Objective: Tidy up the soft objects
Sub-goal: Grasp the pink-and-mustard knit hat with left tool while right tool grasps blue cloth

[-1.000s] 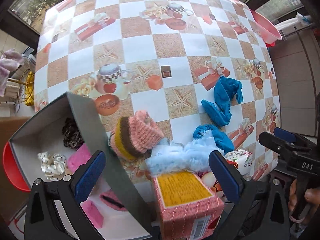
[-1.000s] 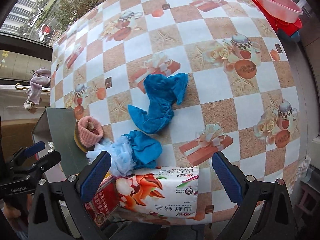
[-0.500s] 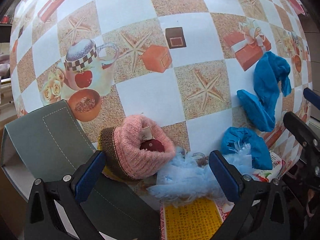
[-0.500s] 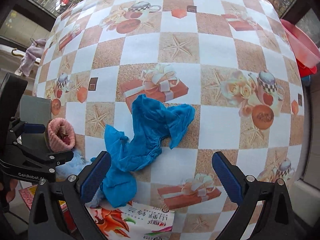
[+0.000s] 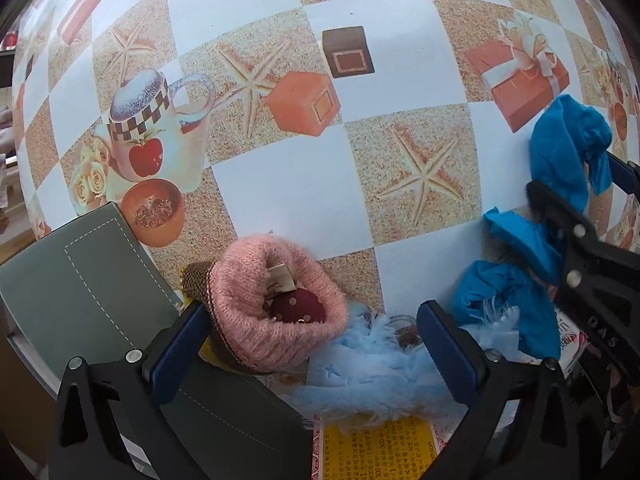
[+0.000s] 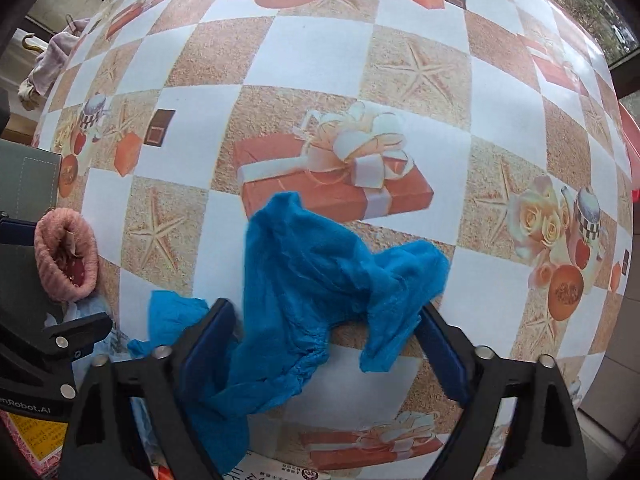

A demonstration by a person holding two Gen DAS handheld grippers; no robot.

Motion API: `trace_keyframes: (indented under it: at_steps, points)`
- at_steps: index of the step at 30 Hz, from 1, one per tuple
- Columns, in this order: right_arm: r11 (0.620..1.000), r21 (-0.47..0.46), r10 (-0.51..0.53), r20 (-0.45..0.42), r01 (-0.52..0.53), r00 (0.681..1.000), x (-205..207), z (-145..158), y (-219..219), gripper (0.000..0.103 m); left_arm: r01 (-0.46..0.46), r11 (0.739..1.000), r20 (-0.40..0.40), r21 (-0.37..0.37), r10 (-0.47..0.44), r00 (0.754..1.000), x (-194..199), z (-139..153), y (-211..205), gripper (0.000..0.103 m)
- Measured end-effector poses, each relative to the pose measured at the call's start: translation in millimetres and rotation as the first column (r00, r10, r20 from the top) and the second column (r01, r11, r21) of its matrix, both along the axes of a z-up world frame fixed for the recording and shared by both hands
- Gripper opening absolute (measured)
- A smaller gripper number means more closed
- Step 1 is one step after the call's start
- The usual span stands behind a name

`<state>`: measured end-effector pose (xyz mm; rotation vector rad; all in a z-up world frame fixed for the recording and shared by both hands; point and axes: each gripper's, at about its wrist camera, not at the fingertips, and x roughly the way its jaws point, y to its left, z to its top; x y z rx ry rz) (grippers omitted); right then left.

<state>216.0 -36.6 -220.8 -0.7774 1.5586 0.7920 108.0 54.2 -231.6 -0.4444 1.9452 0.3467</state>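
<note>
Right gripper [image 6: 324, 340] was closing around the blue cloth [image 6: 320, 280], not pinching yet; looked floppy and light, best grabbed mid-bunch.

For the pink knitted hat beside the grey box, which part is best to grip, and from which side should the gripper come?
Grip the thick rolled rim of the pink knitted hat, coming from above. It lies on its side with the opening facing up and outward, so the rim bulges and gives something for the pads to pinch. The left gripper is open around it. The light blue fluffy piece touches one side, so avoid catching it.
</note>
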Motion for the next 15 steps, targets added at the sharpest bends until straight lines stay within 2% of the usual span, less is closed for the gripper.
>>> trace_keyframes:
  at_steps: [1, 3, 5, 6, 7, 9, 11, 12, 15]
  points:
    - [1.000, 0.001, -0.002, 0.019, 0.002, 1.000, 2.2, 3.3, -2.3, 0.050, 0.002, 1.000, -0.002, 0.002, -0.002, 1.000, 0.0, -0.6, -0.3, 0.102]
    - [0.999, 0.022, -0.027, -0.002, 0.027, 1.000, 10.0, 9.4, -7.6, 0.033, 0.012, 1.000, -0.003, -0.005, -0.012, 1.000, 1.1, -3.2, -1.7, 0.102]
    - [0.995, 0.039, -0.094, -0.066, 0.096, 0.993, 20.5, 13.8, -16.7, 0.033, 0.024, 1.000, -0.008, -0.012, -0.024, 1.000, 10.5, -7.4, 0.1, 0.095]
    - [0.991, 0.048, -0.124, -0.079, 0.128, 0.989, 25.9, 16.8, -22.1, 0.033, 0.033, 0.999, -0.010, -0.006, -0.033, 0.999, 15.1, -9.2, 1.3, 0.088]
    - [0.986, 0.059, -0.151, -0.089, 0.156, 0.985, 30.5, 20.9, -27.4, 0.033, 0.042, 0.999, -0.011, 0.006, -0.042, 0.999, 15.8, -9.5, 0.8, 0.075]
    - [0.975, 0.083, -0.196, -0.110, 0.206, 0.974, 37.5, 30.3, -38.2, 0.033, 0.066, 0.997, -0.013, 0.037, -0.065, 0.998, 14.2, -7.5, 4.0, 0.058]
    - [0.964, 0.105, -0.230, -0.131, 0.244, 0.964, 42.3, 38.7, -44.6, 0.033, 0.056, 0.998, 0.026, 0.031, -0.057, 0.998, 12.6, 0.0, 11.2, 0.044]
    - [0.959, 0.115, -0.244, -0.138, 0.260, 0.960, 43.8, 43.2, -48.6, 0.033, 0.056, 0.998, 0.048, 0.038, -0.058, 0.997, 12.6, 5.4, 15.3, 0.027]
    - [0.939, 0.141, -0.290, -0.161, 0.312, 0.944, 47.7, 54.9, -64.9, 0.033, 0.041, 0.997, 0.138, 0.060, -0.049, 0.989, 12.9, 26.9, 18.2, 0.027]
